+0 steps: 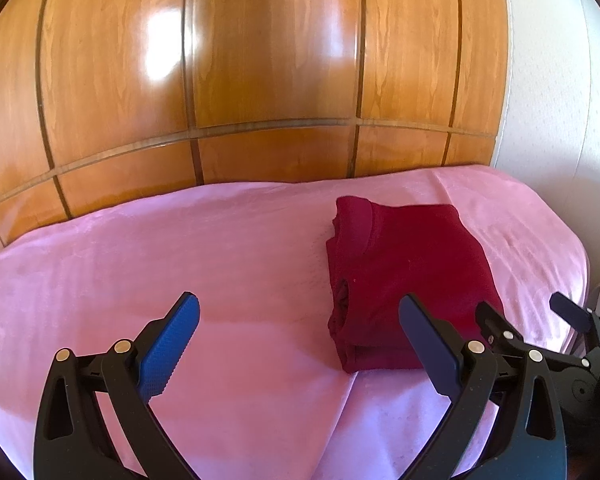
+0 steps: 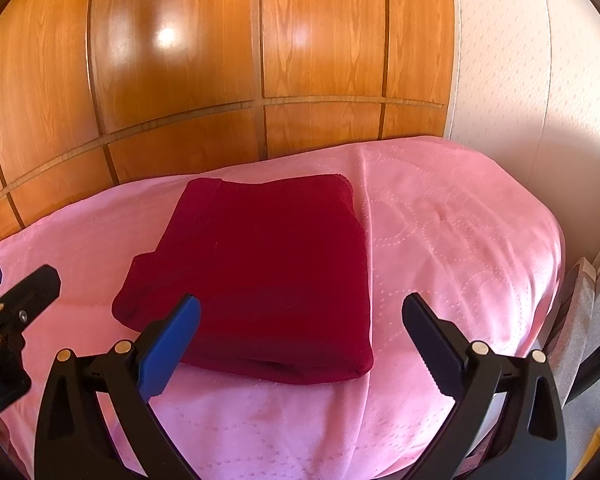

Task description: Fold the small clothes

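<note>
Pink bedspread (image 2: 440, 216) bears folded red garment (image 2: 268, 272).

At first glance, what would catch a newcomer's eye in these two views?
The folded dark red garment stands out, lying on the pink bedspread in front of the glossy wooden wardrobe. Both the left gripper and the right gripper are open and hold nothing, just short of the garment's near edge.

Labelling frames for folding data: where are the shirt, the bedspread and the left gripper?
shirt (image 2: 268, 264), right wrist view, middle of folded top.
bedspread (image 1: 160, 248), left wrist view, bare pink area.
left gripper (image 1: 300, 304), left wrist view, midway between fingertips.
</note>
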`<state>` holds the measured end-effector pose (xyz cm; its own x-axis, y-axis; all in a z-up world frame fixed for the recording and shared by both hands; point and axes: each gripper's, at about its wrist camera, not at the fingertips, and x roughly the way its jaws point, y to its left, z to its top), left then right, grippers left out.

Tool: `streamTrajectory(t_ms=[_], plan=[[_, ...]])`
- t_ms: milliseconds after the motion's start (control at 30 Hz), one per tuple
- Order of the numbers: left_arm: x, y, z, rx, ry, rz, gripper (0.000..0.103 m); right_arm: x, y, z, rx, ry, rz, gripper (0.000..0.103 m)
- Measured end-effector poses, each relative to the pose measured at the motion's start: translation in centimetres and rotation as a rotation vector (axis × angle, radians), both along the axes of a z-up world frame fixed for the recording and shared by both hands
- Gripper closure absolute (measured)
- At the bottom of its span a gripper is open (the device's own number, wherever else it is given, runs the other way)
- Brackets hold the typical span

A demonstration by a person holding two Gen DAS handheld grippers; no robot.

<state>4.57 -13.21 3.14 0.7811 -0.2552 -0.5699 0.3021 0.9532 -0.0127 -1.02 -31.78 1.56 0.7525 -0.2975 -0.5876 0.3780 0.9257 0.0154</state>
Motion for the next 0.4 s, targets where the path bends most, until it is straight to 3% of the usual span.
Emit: streamTrajectory(t_ms=[400], plan=[[1.2, 0.7, -1.3, -0.015, 0.078, 0.040, 0.004, 0.1, -0.3, 0.1, 0.008, -0.002, -0.005, 0.002]])
